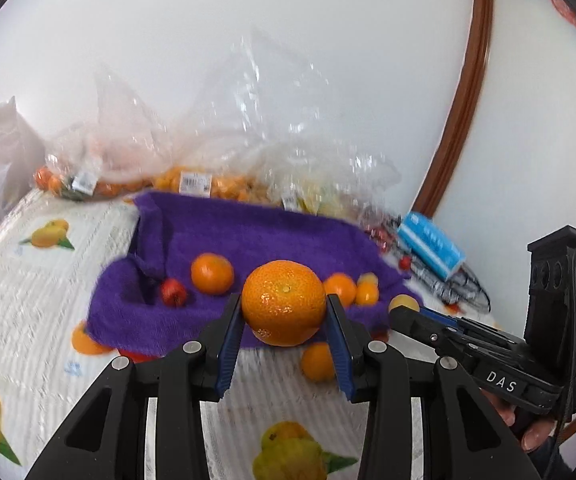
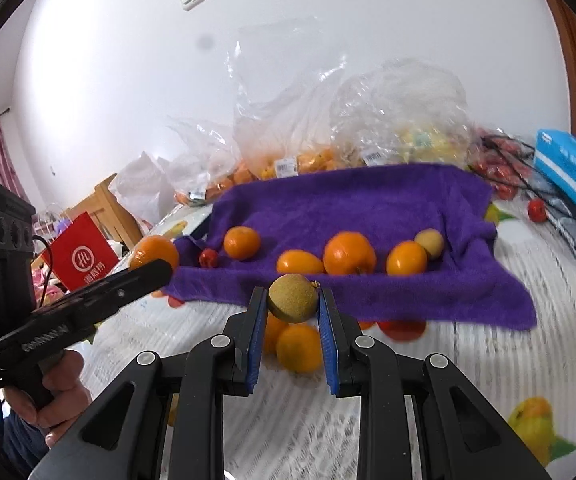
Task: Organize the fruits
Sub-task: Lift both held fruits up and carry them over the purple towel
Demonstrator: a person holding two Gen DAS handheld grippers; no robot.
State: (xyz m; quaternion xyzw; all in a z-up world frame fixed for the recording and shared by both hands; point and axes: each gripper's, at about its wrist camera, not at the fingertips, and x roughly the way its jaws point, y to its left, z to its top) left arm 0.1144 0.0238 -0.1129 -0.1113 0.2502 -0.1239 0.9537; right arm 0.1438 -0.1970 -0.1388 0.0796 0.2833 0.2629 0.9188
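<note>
**Q:** Black jaws with blue pads fill the near edge of each view. What do they hold?

**A:** The left gripper (image 1: 284, 308) is clenched on a large orange (image 1: 284, 306), pads pressing both its sides. The right gripper (image 2: 292, 300) is clamped on a small brownish-green round fruit (image 2: 292, 298), held the same way. Both fruits hang above the bench, just in front of the towel's near edge.

**Q:** What lies below them?

**A:** A white ribbed cloth (image 2: 467, 380) printed with yellow fruit covers the bench. One small orange fruit (image 2: 299, 347) sits on it directly under the right gripper.

**Q:** And beyond?

**A:** A purple towel (image 2: 367, 200) lies spread out, its left edge rumpled. On it rest several orange citrus fruits (image 2: 349, 253), a small red fruit (image 2: 208, 258) at the left and a pale yellow one (image 2: 429, 243) at the right.

**Q:** Farther back?

**A:** Clear plastic bags (image 2: 299, 128) of orange and yellow fruit stand against a white wall. A blue packet (image 2: 571, 176) lies at the right, a red paper bag (image 2: 82, 258) at the left.
</note>
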